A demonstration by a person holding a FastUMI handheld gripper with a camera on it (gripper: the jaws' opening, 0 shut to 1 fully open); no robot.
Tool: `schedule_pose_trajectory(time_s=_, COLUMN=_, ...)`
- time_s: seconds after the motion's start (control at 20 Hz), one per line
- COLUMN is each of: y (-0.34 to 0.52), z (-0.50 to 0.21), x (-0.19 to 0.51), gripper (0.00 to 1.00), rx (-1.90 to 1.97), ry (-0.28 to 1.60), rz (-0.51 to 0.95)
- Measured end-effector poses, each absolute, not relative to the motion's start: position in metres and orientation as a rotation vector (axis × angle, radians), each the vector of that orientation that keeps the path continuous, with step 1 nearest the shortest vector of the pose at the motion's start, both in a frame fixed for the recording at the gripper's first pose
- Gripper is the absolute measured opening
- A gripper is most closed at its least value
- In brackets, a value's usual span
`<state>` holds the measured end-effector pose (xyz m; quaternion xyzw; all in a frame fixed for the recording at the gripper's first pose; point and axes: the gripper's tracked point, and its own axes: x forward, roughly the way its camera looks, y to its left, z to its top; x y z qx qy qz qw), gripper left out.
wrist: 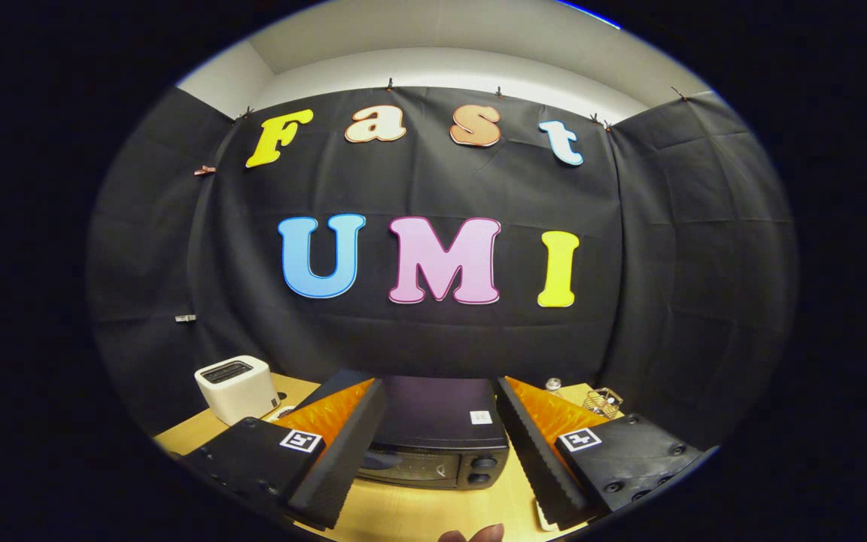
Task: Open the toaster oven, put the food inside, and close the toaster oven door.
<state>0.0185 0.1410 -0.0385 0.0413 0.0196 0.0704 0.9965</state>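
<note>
The tongs stand open and empty above the worktop. The toaster oven sits between the fingers, door closed. Risk: a high approach may miss the door handle and shove the oven backward.

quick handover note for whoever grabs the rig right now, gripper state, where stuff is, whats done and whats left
Gripper: jaws open, holding nothing, raised above the table.
Toaster oven: black, on the table just ahead, seen between the jaws; door looks shut.
White toaster stands beyond the left finger. A fingertip shows at the near table edge.
Food: I can't pick it out from here.
Done: nothing yet, as far as I can tell.
Left: open door, load food, close door.
</note>
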Motion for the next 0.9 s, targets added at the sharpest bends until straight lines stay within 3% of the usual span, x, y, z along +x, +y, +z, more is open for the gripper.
schedule_pose_trajectory(time_s=0.65, y=0.232, z=-0.179, x=0.067, gripper=0.98, rx=0.096, ry=0.293, rz=0.136)
schedule_pose_trajectory(time_s=0.9, y=0.24, z=-0.201, x=0.08, gripper=0.98, rx=0.093, ry=0.341, rz=0.112)
